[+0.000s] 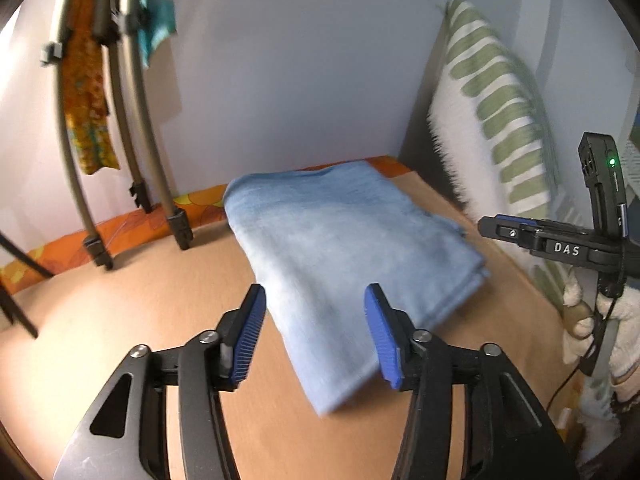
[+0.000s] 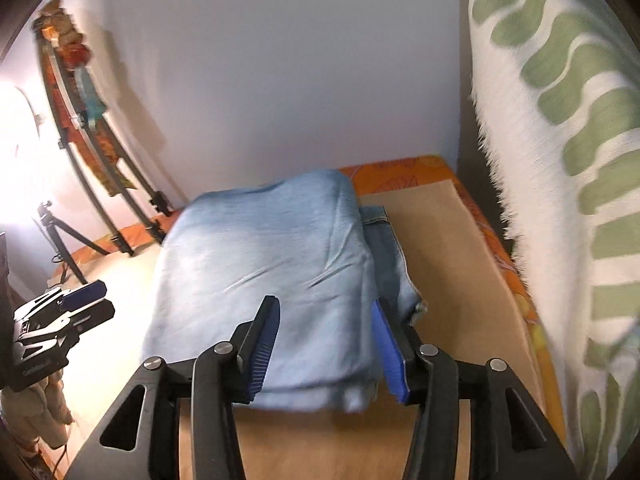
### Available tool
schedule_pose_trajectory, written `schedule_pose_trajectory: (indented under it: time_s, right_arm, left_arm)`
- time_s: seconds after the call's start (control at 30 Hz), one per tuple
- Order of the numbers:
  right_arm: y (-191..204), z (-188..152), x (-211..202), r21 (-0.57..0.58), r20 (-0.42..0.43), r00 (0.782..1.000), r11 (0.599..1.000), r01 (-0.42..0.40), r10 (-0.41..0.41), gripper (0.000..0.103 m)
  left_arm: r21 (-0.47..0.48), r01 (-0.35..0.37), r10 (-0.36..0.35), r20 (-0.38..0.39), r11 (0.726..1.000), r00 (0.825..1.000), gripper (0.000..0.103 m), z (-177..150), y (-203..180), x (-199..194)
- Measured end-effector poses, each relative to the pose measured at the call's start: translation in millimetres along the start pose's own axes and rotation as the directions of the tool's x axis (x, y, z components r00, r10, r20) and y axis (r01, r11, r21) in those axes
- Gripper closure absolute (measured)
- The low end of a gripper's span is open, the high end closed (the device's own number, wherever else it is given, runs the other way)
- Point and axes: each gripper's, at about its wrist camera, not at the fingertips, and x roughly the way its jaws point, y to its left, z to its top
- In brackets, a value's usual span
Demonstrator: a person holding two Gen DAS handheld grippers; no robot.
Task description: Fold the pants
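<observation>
Left gripper [image 1: 314, 332] was spread wide, holding nothing, blue pads [image 1: 248, 340] straddling the near end of the folded pants [image 1: 340, 240] low in its frame. Whether the pads touched cloth: can't tell. Right gripper [image 2: 326, 344] likewise wide and empty, jaws either side of the stack's near right corner at lower centre of its view. Pants [image 2: 260, 272] sat as 1 compact multi-layer bundle on the tan board [image 2: 448, 272], long axis running away from both claws toward the wall. Looks folded; judged remaining move is a release or tidy. Right claw seemed nearer the loose layered edge.
</observation>
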Motion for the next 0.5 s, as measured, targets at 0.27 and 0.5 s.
schedule_pose_trajectory:
  time_s: [0.27, 0.5]
  right_arm:
    - [46.9, -27.7, -81.6, -0.067, 0.099, 0.994, 0.997, 0.040, -0.033, 0.039]
    - [85.3, -58.2, -135.5, -0.110, 0.160, 0.986, 0.992, 0.062, -0.044, 0.033]
  left_arm:
    - [-0.011, 0.030, -0.030, 0.078, 0.999, 0.996, 0.044, -21.1, -15.4, -76.4]
    - [-0.015, 0.062, -0.060, 0.134, 0.998, 0.989, 0.037, -46.1, -22.6, -133.2]
